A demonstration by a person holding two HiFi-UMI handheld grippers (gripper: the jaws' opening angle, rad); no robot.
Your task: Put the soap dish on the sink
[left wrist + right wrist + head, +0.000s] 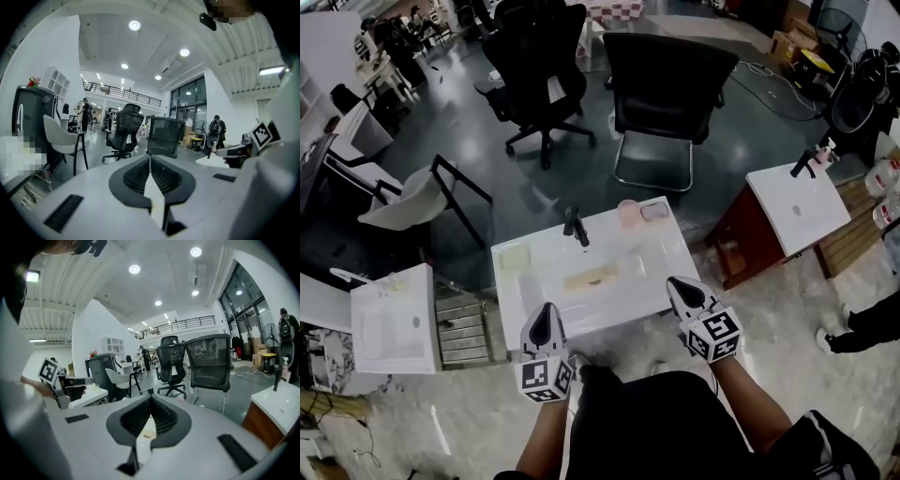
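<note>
Two closed, empty: left gripper [547,309], right gripper [675,283], over sink [619,314] edge.

The near rim of the sink surface [661,272] lies bare between the left hand-held gripper [547,314] and the right hand-held gripper [680,287]. Both have their jaws together with nothing in them, so the approach from the front is open. A beige oblong thing [589,277] takes the middle of the basin, with free room on either side. The black faucet [577,228] stands upright at the back centre. A pink cup [627,214] and a pink soap dish [654,212] crowd the back right corner, and a pale yellow dish [514,258] occupies the back left. Two black office chairs [666,94] stand beyond.
</note>
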